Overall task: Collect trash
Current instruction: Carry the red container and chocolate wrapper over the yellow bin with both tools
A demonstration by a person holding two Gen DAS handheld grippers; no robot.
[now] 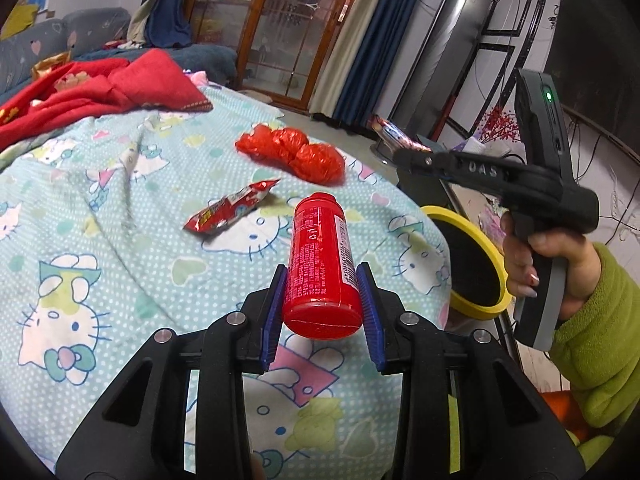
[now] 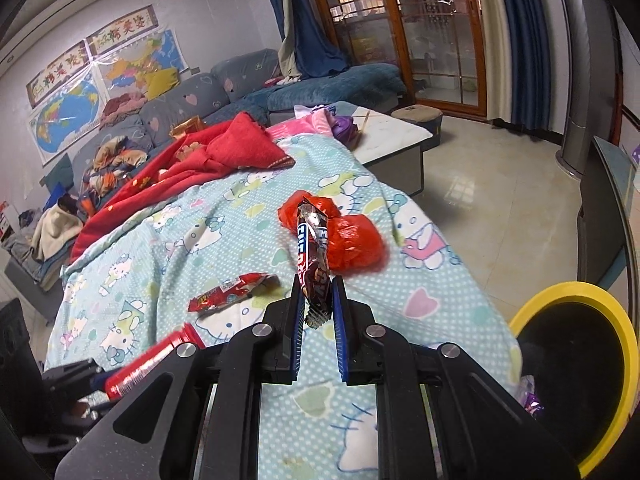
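My left gripper (image 1: 322, 270) is shut on a red plastic bottle (image 1: 320, 264), which it holds by the base end above the cartoon-cat bedsheet (image 1: 100, 240). The same bottle (image 2: 152, 360) shows at the lower left of the right wrist view. My right gripper (image 2: 318, 282) is shut on a brown and blue candy-bar wrapper (image 2: 314, 248) that sticks up from its pads. In the left wrist view, a hand in a green sleeve holds this gripper (image 1: 400, 154) at the right. A red snack packet (image 1: 230, 210) and a crumpled red plastic bag (image 1: 294, 154) lie on the sheet.
A black bin with a yellow rim (image 2: 568, 290) stands beside the bed's right edge, below the right gripper's side. A red blanket (image 2: 192, 160) covers the far left of the bed. Beyond are a sofa (image 2: 180, 104), a low table (image 2: 400, 132) and tiled floor (image 2: 500, 184).
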